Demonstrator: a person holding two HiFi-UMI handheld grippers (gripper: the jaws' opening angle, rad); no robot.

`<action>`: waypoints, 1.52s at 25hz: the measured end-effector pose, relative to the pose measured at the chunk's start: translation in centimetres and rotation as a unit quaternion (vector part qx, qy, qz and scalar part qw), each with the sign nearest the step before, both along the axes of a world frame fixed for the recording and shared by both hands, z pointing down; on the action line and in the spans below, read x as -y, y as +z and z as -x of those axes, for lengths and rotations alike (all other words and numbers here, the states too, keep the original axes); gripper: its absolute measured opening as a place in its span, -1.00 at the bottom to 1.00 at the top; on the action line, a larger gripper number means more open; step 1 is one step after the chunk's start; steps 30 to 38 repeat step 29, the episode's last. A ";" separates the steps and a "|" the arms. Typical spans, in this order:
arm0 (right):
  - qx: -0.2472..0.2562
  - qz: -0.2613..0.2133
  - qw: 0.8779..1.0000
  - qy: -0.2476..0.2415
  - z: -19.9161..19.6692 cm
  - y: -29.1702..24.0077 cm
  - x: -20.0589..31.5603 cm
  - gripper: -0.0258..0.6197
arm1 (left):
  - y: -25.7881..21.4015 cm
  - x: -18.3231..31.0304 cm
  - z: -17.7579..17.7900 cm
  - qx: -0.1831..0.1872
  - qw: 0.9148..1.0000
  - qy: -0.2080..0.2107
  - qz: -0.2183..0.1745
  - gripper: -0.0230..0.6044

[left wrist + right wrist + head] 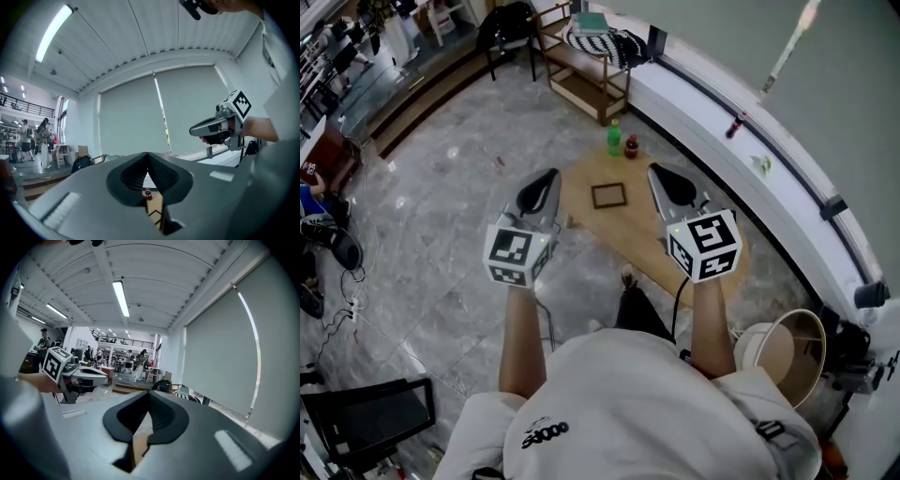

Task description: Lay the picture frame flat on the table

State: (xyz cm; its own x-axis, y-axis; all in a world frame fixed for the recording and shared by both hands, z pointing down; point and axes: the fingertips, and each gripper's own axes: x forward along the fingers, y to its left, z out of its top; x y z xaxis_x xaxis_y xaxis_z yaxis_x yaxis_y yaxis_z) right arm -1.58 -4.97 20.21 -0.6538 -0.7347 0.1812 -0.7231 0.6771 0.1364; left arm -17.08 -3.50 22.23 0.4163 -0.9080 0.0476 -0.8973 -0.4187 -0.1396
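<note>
A small dark picture frame (608,195) lies flat on the low wooden table (637,239), seen from high above in the head view. My left gripper (551,174) and right gripper (654,170) are held up well above the table, one on each side of the frame, both shut and empty. In the left gripper view the jaws (148,153) meet at the tips; below them I see a red-capped bottle (148,193), a corner of the frame (157,214), and the right gripper (193,131) beside. The right gripper view shows its jaws (150,393) shut over the tabletop (138,446).
A green bottle (614,138) and a dark red bottle (631,146) stand at the table's far edge. Behind are a wooden shelf (581,80), a black chair (511,28) and a white window ledge (750,155). A round tub (787,352) stands at the right.
</note>
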 end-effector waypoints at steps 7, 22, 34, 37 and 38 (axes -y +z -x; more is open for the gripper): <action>-0.012 -0.021 1.000 -0.007 -0.4 -2.0 -0.8 -0.92 | -3.0 -1.0 -2.2 0.022 0.999 0.021 -0.020 -0.90; -0.016 -0.023 0.999 -0.017 -1.0 -2.1 -1.4 -0.92 | -3.3 -1.7 -3.5 0.023 0.999 0.022 -0.024 -0.90; -0.010 -0.022 0.999 -0.021 -1.3 -2.1 -2.2 -0.92 | -3.3 -2.4 -3.9 0.025 0.999 0.024 -0.028 -0.90; -0.010 -0.022 0.999 -0.021 -1.3 -2.1 -2.2 -0.92 | -3.3 -2.4 -3.9 0.025 0.999 0.024 -0.028 -0.90; -0.010 -0.022 0.999 -0.021 -1.3 -2.1 -2.2 -0.92 | -3.3 -2.4 -3.9 0.025 0.999 0.024 -0.028 -0.90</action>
